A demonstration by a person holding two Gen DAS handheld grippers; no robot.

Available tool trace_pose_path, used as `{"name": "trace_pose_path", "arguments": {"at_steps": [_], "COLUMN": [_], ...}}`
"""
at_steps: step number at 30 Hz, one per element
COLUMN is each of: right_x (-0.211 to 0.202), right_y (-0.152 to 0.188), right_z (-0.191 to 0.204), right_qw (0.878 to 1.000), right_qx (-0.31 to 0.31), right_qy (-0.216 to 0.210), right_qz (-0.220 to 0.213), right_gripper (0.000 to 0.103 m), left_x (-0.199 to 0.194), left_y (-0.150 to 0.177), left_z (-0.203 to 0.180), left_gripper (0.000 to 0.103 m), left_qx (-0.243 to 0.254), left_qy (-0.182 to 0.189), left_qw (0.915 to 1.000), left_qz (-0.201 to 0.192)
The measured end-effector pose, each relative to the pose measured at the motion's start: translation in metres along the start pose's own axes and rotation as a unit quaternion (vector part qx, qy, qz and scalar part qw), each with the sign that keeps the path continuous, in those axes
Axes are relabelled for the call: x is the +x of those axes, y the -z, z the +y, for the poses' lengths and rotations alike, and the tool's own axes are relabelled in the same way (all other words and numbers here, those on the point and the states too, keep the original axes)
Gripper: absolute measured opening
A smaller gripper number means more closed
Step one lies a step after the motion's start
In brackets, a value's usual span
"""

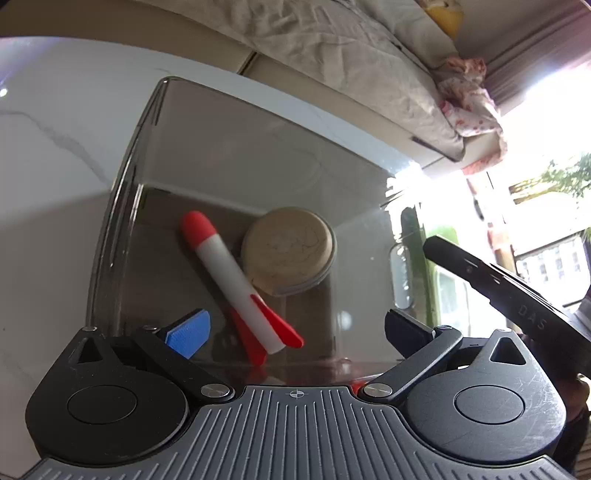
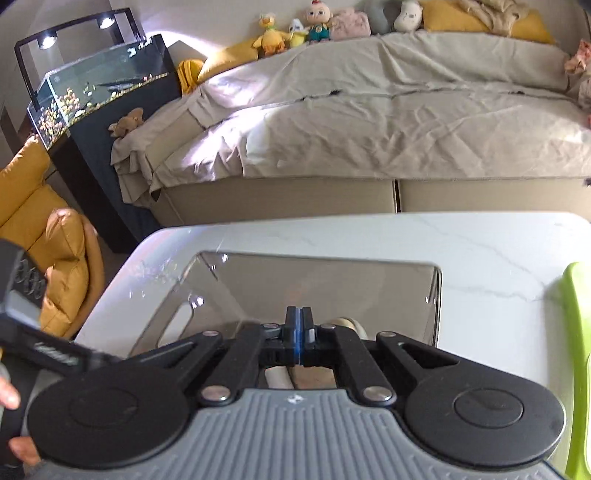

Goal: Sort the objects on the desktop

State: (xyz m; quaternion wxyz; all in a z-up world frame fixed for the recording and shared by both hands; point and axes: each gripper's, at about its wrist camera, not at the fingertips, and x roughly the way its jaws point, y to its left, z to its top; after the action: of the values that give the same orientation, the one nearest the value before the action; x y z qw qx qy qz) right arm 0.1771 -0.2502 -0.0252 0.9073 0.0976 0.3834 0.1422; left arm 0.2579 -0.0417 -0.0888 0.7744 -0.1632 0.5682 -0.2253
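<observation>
L gripper (image 1: pixel 295 328) is hovering over the clear bin (image 1: pixel 122 206) w/ jaws spread wide, nothing btwn them; blue pad (image 1: pixel 190 332) is showing on its left finger. Inside the bin, a toy rocket (image 1: pixel 236 284) is lying diagonally on the floor, red nose pointing up-left, red fins toward the gripper. A round tan disc (image 1: pixel 288 251) is lying just beside it on the right, touching or nearly so, can't tell which. The bin is sitting on a white marble table (image 1: pixel 48 177).

R gripper (image 2: pixel 300 332) is hanging above the near edge of the same bin (image 2: pixel 436 295) w/ fingers pressed together, blue pads meeting, nothing visibly btwn them. Bits of the rocket and disc are peeking out under its linkage. A green tray (image 2: pixel 578 350) is sitting on the table (image 2: pixel 480 251) to the right of the bin, apart from it. Bed (image 2: pixel 369 110) w/ beige sheet and plush toys (image 2: pixel 295 29) is standing behind the table; fish tank (image 2: pixel 103 81) at left.
</observation>
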Motion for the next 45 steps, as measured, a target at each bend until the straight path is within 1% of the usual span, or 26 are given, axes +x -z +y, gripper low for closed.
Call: {"name": "trace_pose_path", "arguments": {"at_steps": [2,4,5,6,8,10,14,16,18,19,20,21,24,25,26,27,28,29,31,32,33,35,36,39,42,45], "right_x": [0.010,0.023,0.030,0.038,0.057,0.080,0.139,0.172,0.202,0.211,0.219,0.225,0.238,0.242,0.244,0.244,0.241,0.236,0.224,0.219,0.215,0.211,0.210,0.211,0.219,0.228], "right_y": [0.004,0.004,0.003,0.001,-0.001,0.000,0.016,0.027,0.036,0.038,0.038,0.039,0.041,0.042,0.043,0.042,0.039,0.031,0.012,0.004,0.001,0.002,0.005,0.014,0.030,0.039], "right_z": [0.006,0.011,0.015,0.023,0.050,0.081,0.129,0.139,0.142,0.142,0.142,0.142,0.143,0.142,0.141,0.140,0.140,0.138,0.124,0.114,0.104,0.085,0.079,0.070,0.056,0.049], "right_qw": [0.999,0.997,0.994,0.991,0.979,0.961,0.911,0.888,0.871,0.869,0.869,0.871,0.870,0.868,0.870,0.873,0.883,0.901,0.939,0.951,0.956,0.949,0.943,0.932,0.912,0.907], "right_qx": [-0.007,-0.028,-0.047,-0.075,-0.141,-0.217,-0.360,-0.390,-0.399,-0.395,-0.389,-0.383,-0.369,-0.364,-0.354,-0.340,-0.319,-0.279,-0.143,-0.063,0.010,0.139,0.177,0.241,0.314,0.317], "right_qy": [-0.001,0.010,0.011,0.008,0.006,0.003,0.043,0.065,0.079,0.081,0.079,0.080,0.091,0.091,0.092,0.094,0.091,0.082,0.058,0.047,0.037,0.018,0.016,0.015,-0.009,-0.020], "right_qz": [0.033,0.076,0.097,0.115,0.145,0.169,0.197,0.236,0.275,0.286,0.294,0.298,0.313,0.324,0.332,0.337,0.332,0.322,0.306,0.299,0.292,0.284,0.281,0.269,0.263,0.276], "right_gripper": [0.013,0.049,0.057,0.064,0.068,0.079,0.078,0.067,0.058,0.059,0.066,0.068,0.059,0.046,0.031,0.032,0.032,0.031,0.030,0.030,0.030,0.030,0.030,0.030,0.030,0.035], "left_x": [0.005,-0.010,-0.023,-0.036,-0.065,-0.086,-0.107,-0.118,-0.129,-0.134,-0.139,-0.145,-0.148,-0.145,-0.141,-0.140,-0.138,-0.138,-0.131,-0.130,-0.128,-0.125,-0.124,-0.122,-0.119,-0.115], "left_y": [-0.008,-0.014,-0.013,-0.011,-0.003,0.010,0.039,0.054,0.069,0.076,0.084,0.091,0.103,0.104,0.106,0.107,0.107,0.108,0.110,0.110,0.111,0.113,0.113,0.115,0.116,0.116], "left_z": [-0.006,-0.008,-0.006,-0.004,0.003,0.017,0.055,0.074,0.094,0.103,0.113,0.123,0.152,0.159,0.165,0.170,0.175,0.179,0.183,0.185,0.185,0.183,0.182,0.177,0.173,0.172], "left_gripper": [0.103,0.103,0.103,0.103,0.103,0.103,0.103,0.103,0.103,0.103,0.103,0.103,0.103,0.103,0.103,0.103,0.103,0.103,0.103,0.103,0.103,0.103,0.103,0.103,0.103,0.103], "left_qx": [0.010,0.015,0.012,0.009,-0.002,-0.020,-0.071,-0.096,-0.121,-0.133,-0.146,-0.158,-0.198,-0.208,-0.216,-0.221,-0.226,-0.231,-0.239,-0.241,-0.241,-0.240,-0.238,-0.231,-0.229,-0.231], "left_qy": [-0.028,-0.026,-0.022,-0.017,-0.018,-0.028,-0.040,-0.046,-0.051,-0.054,-0.057,-0.060,-0.043,-0.040,-0.039,-0.038,-0.037,-0.034,-0.027,-0.024,-0.022,-0.016,-0.015,-0.014,-0.016,-0.016], "left_qw": [0.9995,0.9995,0.9993,0.9987,0.9961,0.9927,0.9867,0.9824,0.9773,0.9744,0.9714,0.9681,0.9617,0.9603,0.9590,0.9581,0.9574,0.9568,0.9555,0.9552,0.9555,0.9562,0.9572,0.9599,0.9612,0.9618], "left_qz": [0.006,-0.012,-0.030,-0.048,-0.086,-0.115,-0.141,-0.154,-0.166,-0.173,-0.179,-0.185,-0.185,-0.182,-0.179,-0.177,-0.176,-0.173,-0.171,-0.170,-0.169,-0.167,-0.164,-0.158,-0.152,-0.145]}}
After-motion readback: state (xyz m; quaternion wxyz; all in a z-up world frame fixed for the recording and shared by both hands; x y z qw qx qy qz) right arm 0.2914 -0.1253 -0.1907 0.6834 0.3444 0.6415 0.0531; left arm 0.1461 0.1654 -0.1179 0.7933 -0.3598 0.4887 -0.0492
